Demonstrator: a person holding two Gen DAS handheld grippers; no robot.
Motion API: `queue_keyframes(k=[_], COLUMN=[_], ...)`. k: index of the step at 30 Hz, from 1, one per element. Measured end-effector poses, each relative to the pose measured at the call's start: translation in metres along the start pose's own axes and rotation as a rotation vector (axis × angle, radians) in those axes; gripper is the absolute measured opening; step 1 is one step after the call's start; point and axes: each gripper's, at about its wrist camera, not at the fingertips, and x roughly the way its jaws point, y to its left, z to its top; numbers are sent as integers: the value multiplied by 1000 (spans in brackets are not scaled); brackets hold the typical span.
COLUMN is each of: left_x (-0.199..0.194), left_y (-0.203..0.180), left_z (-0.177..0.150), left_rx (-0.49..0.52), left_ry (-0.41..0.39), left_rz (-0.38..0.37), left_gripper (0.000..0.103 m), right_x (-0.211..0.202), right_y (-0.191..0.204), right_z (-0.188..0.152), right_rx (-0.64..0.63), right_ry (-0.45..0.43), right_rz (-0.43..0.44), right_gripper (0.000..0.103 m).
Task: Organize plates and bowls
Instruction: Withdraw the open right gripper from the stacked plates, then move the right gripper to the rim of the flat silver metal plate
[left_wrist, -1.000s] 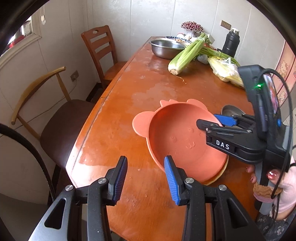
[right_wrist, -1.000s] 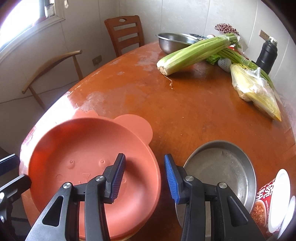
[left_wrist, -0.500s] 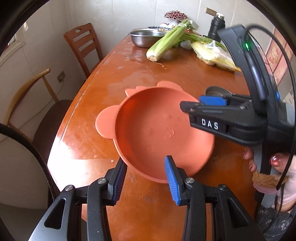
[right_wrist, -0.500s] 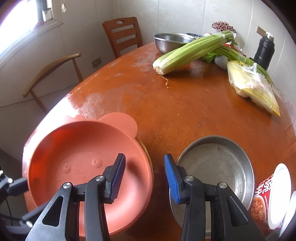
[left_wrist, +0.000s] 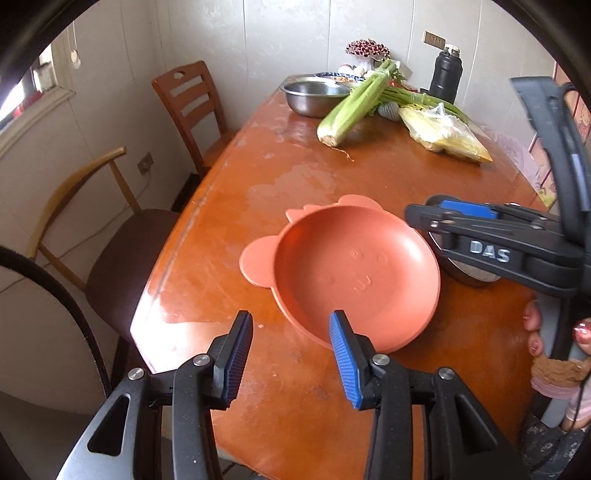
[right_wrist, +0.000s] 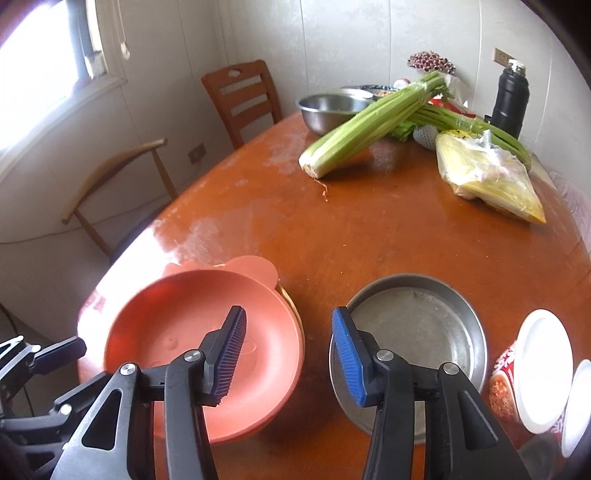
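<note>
Sitting on the near part of the bench (left_wrist: 280, 192) is the pink plate (left_wrist: 354, 273), an eared dish with a faint face pressed into its floor. In the right wrist view the plate (right_wrist: 207, 332) is lying on top of another dish whose yellowish rim is peeking out along its right edge. Just to its right the steel pan (right_wrist: 417, 332) is resting flat on the wood, close to the plate but not clearly touching it.

The left hand-held gripper (left_wrist: 291, 354) is hovering wide apart and holding nothing; its right finger is overlapping the plate's near rim in the picture, while its left finger is over bare wood. Whether it is touching the rim I cannot tell. The right hand-held gripper (right_wrist: 288, 354) is also spread wide and carrying nothing, its left finger hanging over the plate and its right finger over the pan's left edge. In the left wrist view it (left_wrist: 436, 221) is reaching in from the right above the plate's far right rim, partly hiding the pan (left_wrist: 469, 273).

Farther back, a celery bunch (right_wrist: 369, 129) is lying with its leafy end by a steel bowl (right_wrist: 328, 107), a bag (right_wrist: 487, 177) of yellow food is lying near it, and a black flask (right_wrist: 511, 99) is standing by the wall. A red cup (right_wrist: 532, 373) is lying on its side right of the pan. Two chairs (left_wrist: 192, 107) are standing left of the bench.
</note>
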Motion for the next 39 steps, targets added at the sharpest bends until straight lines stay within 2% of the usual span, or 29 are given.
queue_keyframes(k=[6, 11, 16, 20, 24, 29, 33, 39], left_x=[-15, -28, -27, -29, -35, -40, -46, -45], left_y=[-11, -24, -38, -52, -63, -78, -90, -107], left_z=[8, 26, 46, 61, 73, 87, 95, 104], left_rx=[42, 79, 120, 156, 183, 223, 246, 287], left_ry=[-52, -107, -122, -137, -159, -175, -187, -177], left_rz=[-24, -58, -97, -122, -147, -165, -218, -216], left_gripper=[45, 46, 46, 46, 47, 47, 47, 47], right_x=[-27, -52, -73, -89, -105, -117, -126, -134], right_y=[-2, -10, -25, -38, -46, -60, -69, -86], right_z=[-7, -11, -13, -15, -14, -15, -18, -25], right_rx=[15, 40, 83, 118, 133, 180, 198, 247], right_ry=[-32, -74, -108, -130, -158, -171, -185, -188], right_rz=[-10, -36, -55, -16, -57, -19, -39, -70], right_gripper=[52, 57, 60, 62, 63, 63, 63, 64])
